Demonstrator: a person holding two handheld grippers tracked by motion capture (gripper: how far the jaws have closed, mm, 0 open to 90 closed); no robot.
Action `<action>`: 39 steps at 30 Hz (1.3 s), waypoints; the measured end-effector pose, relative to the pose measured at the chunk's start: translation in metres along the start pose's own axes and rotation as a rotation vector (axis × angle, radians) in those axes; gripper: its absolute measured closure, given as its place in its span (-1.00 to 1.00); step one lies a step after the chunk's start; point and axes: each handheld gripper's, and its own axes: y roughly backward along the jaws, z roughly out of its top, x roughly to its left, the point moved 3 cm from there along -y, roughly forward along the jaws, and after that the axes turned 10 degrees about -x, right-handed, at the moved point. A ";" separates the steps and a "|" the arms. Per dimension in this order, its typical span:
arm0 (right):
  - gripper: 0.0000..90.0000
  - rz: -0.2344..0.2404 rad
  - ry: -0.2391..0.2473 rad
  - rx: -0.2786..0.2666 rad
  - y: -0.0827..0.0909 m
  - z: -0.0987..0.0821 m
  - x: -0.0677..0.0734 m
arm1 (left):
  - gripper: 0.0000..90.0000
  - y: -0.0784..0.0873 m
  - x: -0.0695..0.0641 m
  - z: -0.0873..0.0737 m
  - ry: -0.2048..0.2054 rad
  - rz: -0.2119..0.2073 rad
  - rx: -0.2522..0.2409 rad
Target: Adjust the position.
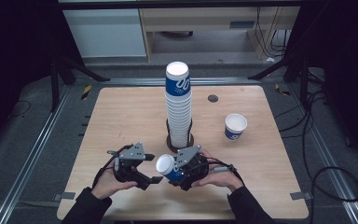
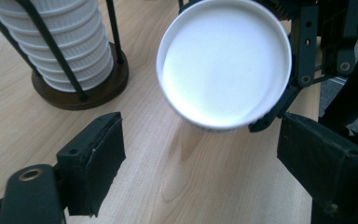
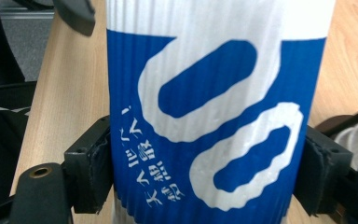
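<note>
My right gripper (image 1: pixel 175 175) is shut on a blue-and-white paper cup (image 1: pixel 168 167), held on its side near the table's front middle with its white mouth turned to the left. In the right gripper view both pads (image 3: pixel 91 168) press the cup's ribbed blue wall (image 3: pixel 214 116). My left gripper (image 1: pixel 156 180) stands open just left of it, jaws pointing at the cup. The left gripper view looks straight into the cup's white inside (image 2: pixel 223 65), which hangs beyond and above the two spread pads (image 2: pixel 100 158).
A tall stack of the same cups (image 1: pixel 178 107) stands in a black wire holder on a round brown base (image 1: pixel 170 144) at the table's middle. One upright cup (image 1: pixel 235 126) stands alone to the right. A dark round hole (image 1: pixel 212 98) marks the far tabletop.
</note>
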 end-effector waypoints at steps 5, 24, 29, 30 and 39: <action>-0.54 0.010 0.017 0.005 -0.004 0.001 0.003 | -0.68 -0.004 -0.003 0.002 0.003 -0.024 0.003; -0.54 0.040 0.073 0.049 -0.019 0.002 0.014 | -0.49 -0.016 -0.009 -0.003 0.001 -0.060 0.081; -0.54 0.046 0.086 0.059 -0.021 0.001 0.014 | -0.43 -0.017 -0.009 -0.005 0.008 -0.055 0.091; -0.54 0.048 0.085 0.060 -0.021 0.001 0.014 | -0.43 -0.017 -0.009 -0.005 0.009 -0.056 0.092; -0.75 0.041 0.049 0.038 -0.020 0.002 0.012 | -0.42 -0.014 -0.005 -0.005 0.028 -0.039 0.066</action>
